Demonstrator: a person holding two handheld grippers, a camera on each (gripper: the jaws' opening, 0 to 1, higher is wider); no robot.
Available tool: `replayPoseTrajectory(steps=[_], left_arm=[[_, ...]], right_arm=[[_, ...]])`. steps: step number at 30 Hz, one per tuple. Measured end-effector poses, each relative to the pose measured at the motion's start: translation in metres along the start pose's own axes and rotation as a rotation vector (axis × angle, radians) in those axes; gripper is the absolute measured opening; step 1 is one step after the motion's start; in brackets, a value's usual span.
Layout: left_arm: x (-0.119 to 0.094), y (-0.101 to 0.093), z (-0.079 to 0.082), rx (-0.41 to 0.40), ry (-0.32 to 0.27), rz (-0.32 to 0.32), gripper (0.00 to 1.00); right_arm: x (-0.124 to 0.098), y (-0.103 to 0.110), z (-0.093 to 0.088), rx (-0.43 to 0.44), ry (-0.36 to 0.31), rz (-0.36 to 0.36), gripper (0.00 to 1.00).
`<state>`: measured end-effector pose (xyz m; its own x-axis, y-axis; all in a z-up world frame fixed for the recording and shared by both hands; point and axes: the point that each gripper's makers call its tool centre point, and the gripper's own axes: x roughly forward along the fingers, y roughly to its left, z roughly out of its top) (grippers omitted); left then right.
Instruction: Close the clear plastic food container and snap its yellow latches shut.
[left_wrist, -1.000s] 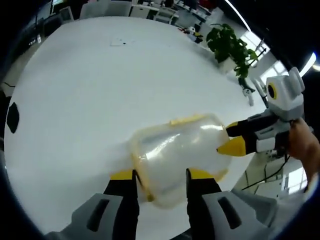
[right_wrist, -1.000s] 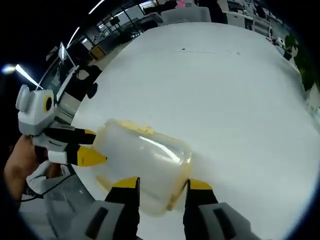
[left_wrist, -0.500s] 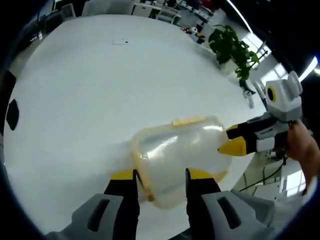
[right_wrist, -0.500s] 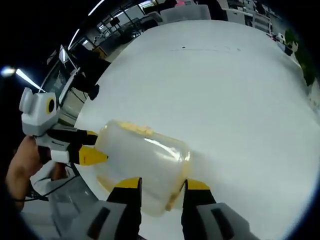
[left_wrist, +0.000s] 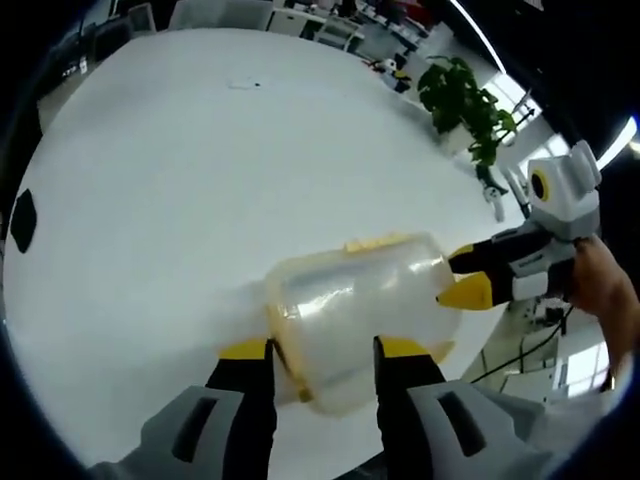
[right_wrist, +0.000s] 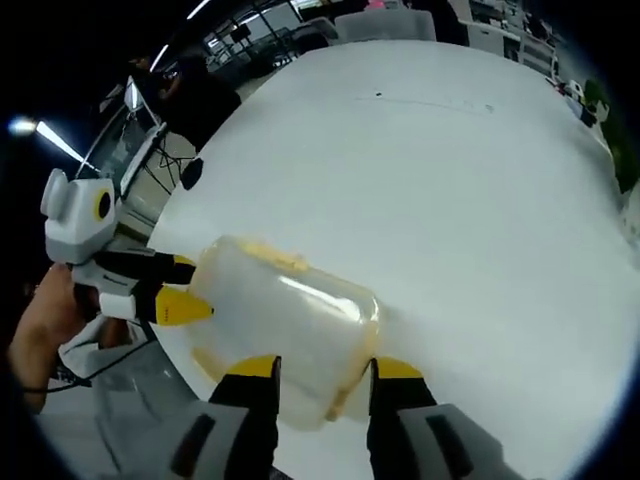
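White table (left_wrist: 180, 180) is spanning both views, with an office and a potted plant (left_wrist: 462, 95) lying at the upper right of the left gripper view. Clear plastic container (left_wrist: 352, 305) is sitting lower centre, at the table's near edge. Left gripper (left_wrist: 320, 375) and right gripper (right_wrist: 318, 385) are each standing with spread jaws flanking opposite ends; whether they are touching it cannot be told. Risk: uneven pressing could be sliding the container off the edge. Its walls are looking cloudy; a yellow latch (left_wrist: 375, 241) is lying along the upper side.
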<state>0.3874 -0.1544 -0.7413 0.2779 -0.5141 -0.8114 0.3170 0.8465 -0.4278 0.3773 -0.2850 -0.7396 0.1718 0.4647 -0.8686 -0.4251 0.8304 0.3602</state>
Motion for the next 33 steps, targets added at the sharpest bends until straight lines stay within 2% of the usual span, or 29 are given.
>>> replayPoseTrajectory(steps=[4, 8, 11, 16, 19, 20, 22, 24, 26, 28, 30, 33], left_arm=[[-0.004, 0.002, 0.003, 0.052, 0.002, 0.010, 0.31], [-0.004, 0.001, -0.002, 0.120, 0.035, 0.021, 0.36], [-0.006, 0.000, -0.004, 0.140, 0.044, 0.011, 0.35], [-0.012, -0.002, -0.001, 0.183, 0.043, 0.002, 0.40], [-0.017, -0.004, 0.006, 0.188, 0.032, -0.007, 0.41], [-0.018, -0.004, 0.006, 0.205, 0.035, -0.009, 0.40], [-0.020, -0.007, 0.009, 0.296, 0.042, -0.018, 0.39], [-0.023, -0.008, 0.009, 0.382, 0.060, -0.016, 0.38], [-0.025, -0.008, 0.009, 0.406, 0.070, -0.016, 0.38], [-0.026, -0.006, 0.010, 0.475, 0.082, -0.023, 0.38], [-0.027, -0.001, 0.009, 0.487, 0.100, -0.011, 0.38], [-0.028, -0.006, 0.012, 0.529, 0.094, -0.040, 0.38]], right_arm=[[-0.002, 0.000, 0.001, -0.053, 0.006, -0.024, 0.30], [-0.004, 0.002, 0.003, -0.074, 0.004, -0.025, 0.33], [-0.007, 0.002, 0.008, -0.089, -0.006, -0.035, 0.39], [-0.013, 0.003, 0.011, -0.189, 0.014, -0.063, 0.38], [-0.016, 0.004, 0.015, -0.207, 0.027, -0.067, 0.38], [-0.017, 0.006, 0.016, -0.225, 0.030, -0.061, 0.37], [-0.018, 0.009, 0.018, -0.245, 0.035, -0.051, 0.37], [-0.020, 0.008, 0.019, -0.304, 0.055, -0.056, 0.36], [-0.021, 0.012, 0.020, -0.344, 0.065, -0.045, 0.35], [-0.022, 0.014, 0.021, -0.372, 0.077, -0.040, 0.34], [-0.022, 0.015, 0.022, -0.405, 0.094, -0.038, 0.32], [-0.022, 0.018, 0.024, -0.441, 0.109, -0.029, 0.30]])
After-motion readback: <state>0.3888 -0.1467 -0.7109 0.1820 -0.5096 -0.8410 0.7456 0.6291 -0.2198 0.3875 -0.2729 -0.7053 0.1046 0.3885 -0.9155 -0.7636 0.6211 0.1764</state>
